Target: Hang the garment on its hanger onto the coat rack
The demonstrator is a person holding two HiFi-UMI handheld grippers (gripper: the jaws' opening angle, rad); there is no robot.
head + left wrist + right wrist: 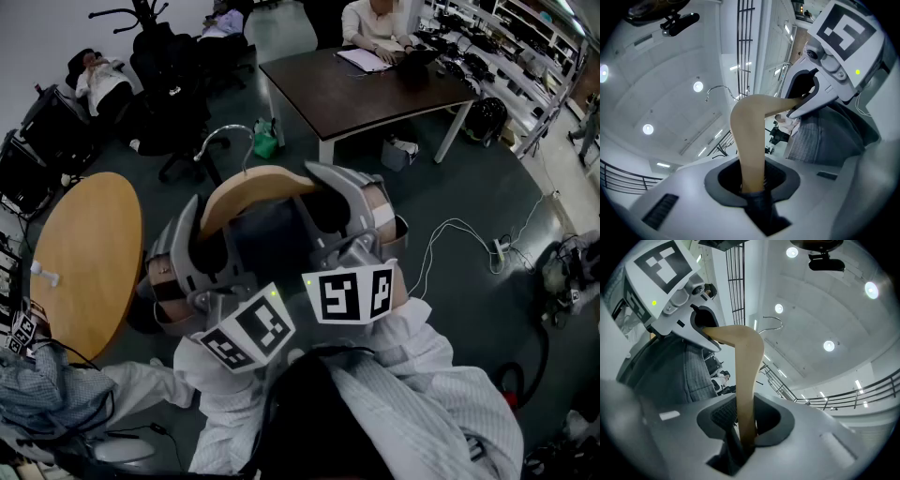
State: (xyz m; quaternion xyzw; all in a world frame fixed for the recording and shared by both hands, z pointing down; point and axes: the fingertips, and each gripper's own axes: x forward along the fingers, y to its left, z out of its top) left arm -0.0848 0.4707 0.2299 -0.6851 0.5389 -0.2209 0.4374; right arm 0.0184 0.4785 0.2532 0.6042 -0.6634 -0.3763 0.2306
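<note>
Far left, a round wooden desk [89,248]; just right of it the left claw [199,246] is pinched on the left arm of the wooden hanger [258,187], the wood seated between its pads. The hanger is held in the air in front of the person, with the metal hook [223,142] rising off its crest and the dark garment [267,234] draped on it between the two claws. The right claw [345,214] pinches the hanger's right arm the same way, with a dark rectangular desk [366,89] beyond it at upper right.
</note>
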